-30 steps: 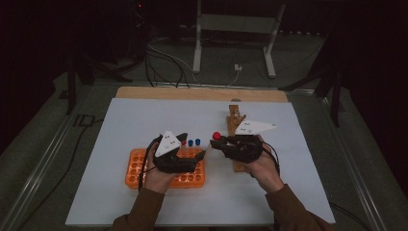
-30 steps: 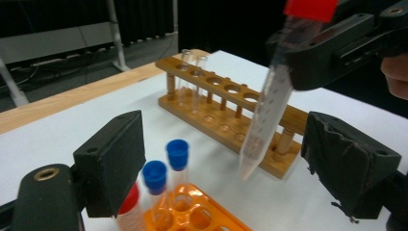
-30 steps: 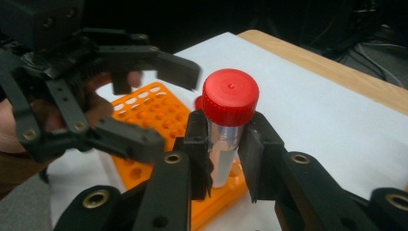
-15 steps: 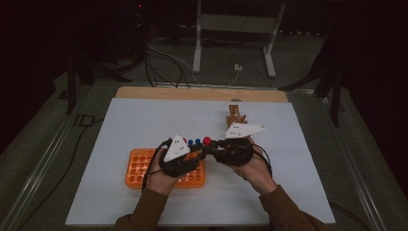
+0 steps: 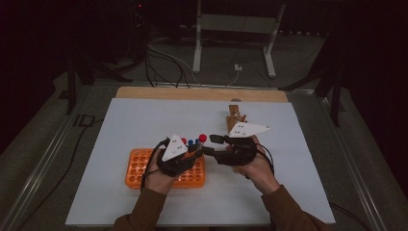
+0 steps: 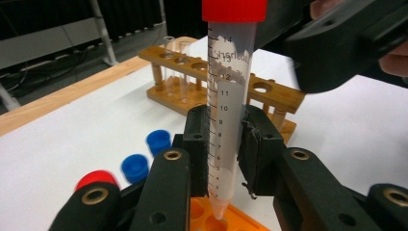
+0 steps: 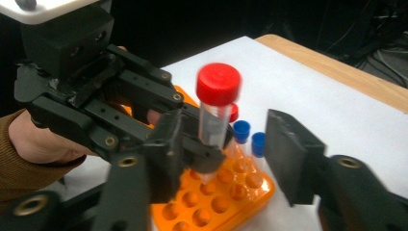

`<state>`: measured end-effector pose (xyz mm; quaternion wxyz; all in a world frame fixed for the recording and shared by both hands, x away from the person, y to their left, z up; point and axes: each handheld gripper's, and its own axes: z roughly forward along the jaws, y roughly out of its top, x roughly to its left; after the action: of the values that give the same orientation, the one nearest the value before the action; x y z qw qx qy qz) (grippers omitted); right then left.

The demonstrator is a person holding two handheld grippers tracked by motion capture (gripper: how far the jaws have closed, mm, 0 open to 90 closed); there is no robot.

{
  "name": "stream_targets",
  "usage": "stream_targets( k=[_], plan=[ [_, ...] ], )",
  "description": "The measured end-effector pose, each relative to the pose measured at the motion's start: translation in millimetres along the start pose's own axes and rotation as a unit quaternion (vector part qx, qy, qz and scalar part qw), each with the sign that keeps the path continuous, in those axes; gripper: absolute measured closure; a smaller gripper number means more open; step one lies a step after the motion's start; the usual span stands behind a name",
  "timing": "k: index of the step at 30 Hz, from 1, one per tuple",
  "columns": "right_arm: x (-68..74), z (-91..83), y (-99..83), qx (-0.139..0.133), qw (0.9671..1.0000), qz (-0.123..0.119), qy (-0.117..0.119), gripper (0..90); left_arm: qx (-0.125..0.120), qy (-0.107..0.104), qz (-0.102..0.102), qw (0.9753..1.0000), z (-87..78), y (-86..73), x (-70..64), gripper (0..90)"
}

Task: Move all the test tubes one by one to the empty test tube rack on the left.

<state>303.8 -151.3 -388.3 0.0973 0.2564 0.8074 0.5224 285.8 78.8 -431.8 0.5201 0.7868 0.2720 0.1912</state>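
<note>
A: Left gripper (image 6: 226, 159) has its fingers clamped on the red-capped tube (image 6: 230, 96), held upright, tip just above a hole of the orange rack (image 5: 166, 168).

B: And the right gripper (image 7: 226, 159)? Fingers spread wide, one on each side of that tube (not touching it, from what I see).

A: Blue-capped tubes (image 7: 250, 134) stand in the rack just behind. The wooden rack (image 6: 216, 82) sits farther back on the white counter (image 5: 125, 125).

The tube (image 6: 230, 101) is clear with black marks and a red cap (image 6: 234, 9). The rack (image 7: 226, 192) is orange. Two caps (image 6: 146, 154) look blue, though blurred.
</note>
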Motion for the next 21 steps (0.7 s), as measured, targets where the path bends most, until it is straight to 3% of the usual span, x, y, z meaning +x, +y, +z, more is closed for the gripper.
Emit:
stream_targets(
  k=[10, 21],
  plan=[
    [-13.5, -5.5, -14.0, -0.006, 0.9983, 0.017, -0.055, 20.4, -0.011, 0.024, -0.018, 0.9995, -10.1, -3.2, 11.8, 75.5],
    [-24.2, -23.9, -31.6, -0.009, 0.9913, 0.015, -0.13, 3.1, -0.022, 0.045, -0.034, 0.9982, -20.1, -7.4, 23.0, 75.3]
  ],
)
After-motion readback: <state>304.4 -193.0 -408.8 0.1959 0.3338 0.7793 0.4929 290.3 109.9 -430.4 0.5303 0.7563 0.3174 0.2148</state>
